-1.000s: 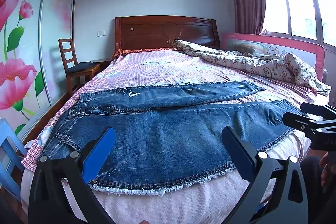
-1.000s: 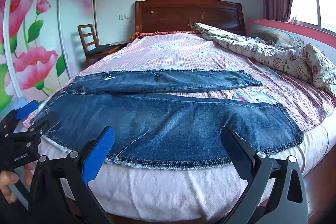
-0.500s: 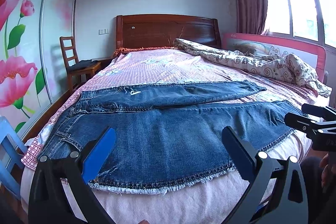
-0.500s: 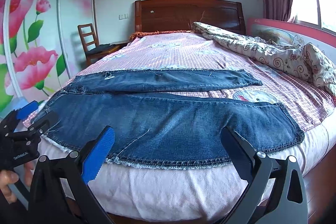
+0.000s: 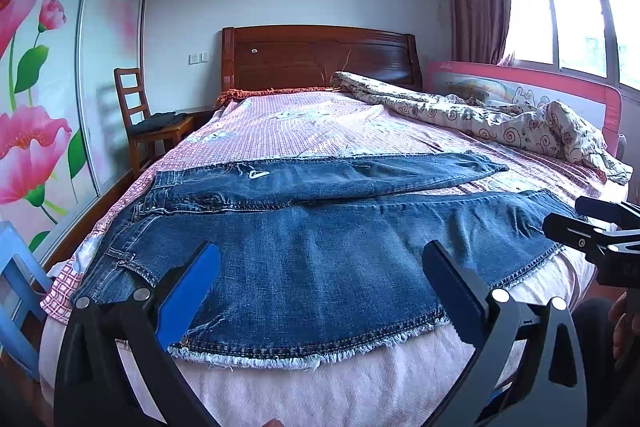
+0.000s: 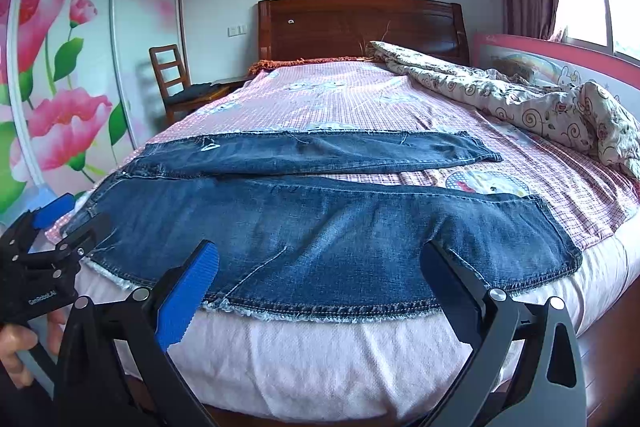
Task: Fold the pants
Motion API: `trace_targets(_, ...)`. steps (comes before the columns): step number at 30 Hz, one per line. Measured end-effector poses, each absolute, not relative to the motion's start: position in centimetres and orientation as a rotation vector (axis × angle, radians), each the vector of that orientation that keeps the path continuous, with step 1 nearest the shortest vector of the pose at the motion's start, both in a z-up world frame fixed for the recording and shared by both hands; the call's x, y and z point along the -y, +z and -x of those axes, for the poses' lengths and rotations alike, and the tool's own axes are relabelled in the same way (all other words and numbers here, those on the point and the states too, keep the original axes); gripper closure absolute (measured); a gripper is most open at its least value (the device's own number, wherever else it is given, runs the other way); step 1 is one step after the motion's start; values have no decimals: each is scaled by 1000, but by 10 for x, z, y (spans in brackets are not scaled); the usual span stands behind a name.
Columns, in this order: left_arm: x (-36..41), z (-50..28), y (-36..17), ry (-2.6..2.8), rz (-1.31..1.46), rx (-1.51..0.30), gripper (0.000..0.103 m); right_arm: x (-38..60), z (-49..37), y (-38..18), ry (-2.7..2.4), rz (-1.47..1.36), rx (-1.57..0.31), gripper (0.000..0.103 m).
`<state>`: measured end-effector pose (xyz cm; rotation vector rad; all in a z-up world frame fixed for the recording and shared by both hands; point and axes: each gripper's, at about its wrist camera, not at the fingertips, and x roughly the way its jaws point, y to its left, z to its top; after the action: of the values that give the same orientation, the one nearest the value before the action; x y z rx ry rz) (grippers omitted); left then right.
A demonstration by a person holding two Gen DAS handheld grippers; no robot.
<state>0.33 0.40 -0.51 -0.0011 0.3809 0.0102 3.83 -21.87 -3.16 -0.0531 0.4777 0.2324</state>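
Blue denim pants (image 5: 320,259) (image 6: 320,227) lie flat across the foot of the bed, waistband to the left, both legs stretched right with a gap between them. The near leg's frayed edge hangs at the mattress front. My left gripper (image 5: 320,267) hovers open over the near leg's left half, holding nothing. Over the same leg's right half, my right gripper (image 6: 320,263) is also open and empty. Each gripper shows at the other view's edge: the right gripper (image 5: 596,239), the left gripper (image 6: 44,247) held by a hand.
The bed (image 5: 320,123) has a pink checked sheet, a wooden headboard (image 5: 320,57) and a crumpled patterned quilt (image 5: 500,119) at the right by a pink guard rail (image 5: 560,91). A wooden chair (image 5: 148,123) and flowered wardrobe doors stand left. A blue stool (image 5: 16,267) sits near left.
Both views have shifted only slightly; the pants lie as before and both grippers stay open.
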Motion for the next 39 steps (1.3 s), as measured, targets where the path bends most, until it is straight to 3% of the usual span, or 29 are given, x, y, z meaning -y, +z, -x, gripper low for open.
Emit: trace_targets(39,-4,-4,-8,12,23,-360,2,218,-40,-33,234,61,-487,3)
